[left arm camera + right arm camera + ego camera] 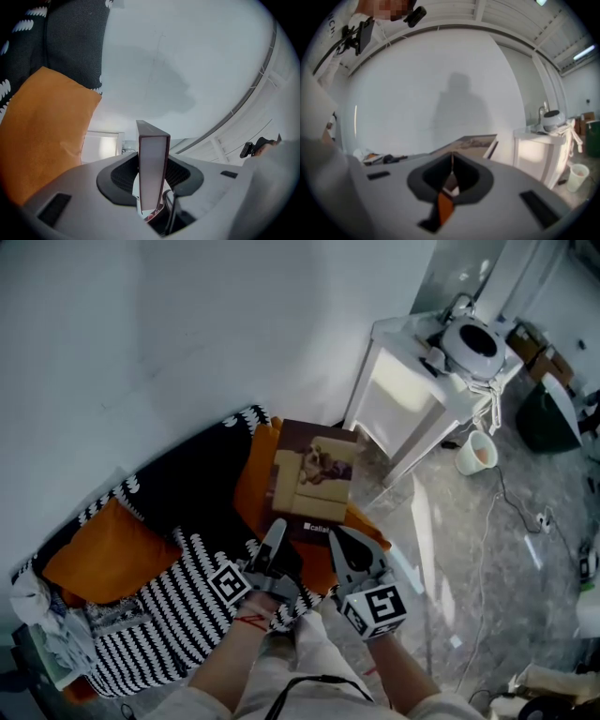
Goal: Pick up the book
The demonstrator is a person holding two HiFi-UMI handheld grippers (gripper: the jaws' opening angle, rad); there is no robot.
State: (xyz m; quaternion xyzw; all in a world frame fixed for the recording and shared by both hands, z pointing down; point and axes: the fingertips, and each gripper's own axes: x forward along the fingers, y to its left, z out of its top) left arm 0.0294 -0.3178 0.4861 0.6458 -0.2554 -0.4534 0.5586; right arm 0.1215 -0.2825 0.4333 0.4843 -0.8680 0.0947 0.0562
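A brown hardback book (314,474) with a picture of a dog on a sofa hangs in the air above an orange cushion. My left gripper (274,535) is shut on its near edge. In the left gripper view the book (152,168) stands edge-on, pressed between both pads of the left gripper (152,176). My right gripper (336,538) lies at the book's near right corner with its jaws together. In the right gripper view the right gripper (451,161) shows only a thin line between its pads. The book's cover (476,140) stretches away beyond them. Whether anything thin is pinched there is unclear.
Below lie a black-and-white striped blanket (178,587) and an orange cushion (112,554). A white side table (403,399) with a white appliance (473,348) stands at the right. A cup (476,454) and cables (511,502) sit on the marble floor. A white wall is behind.
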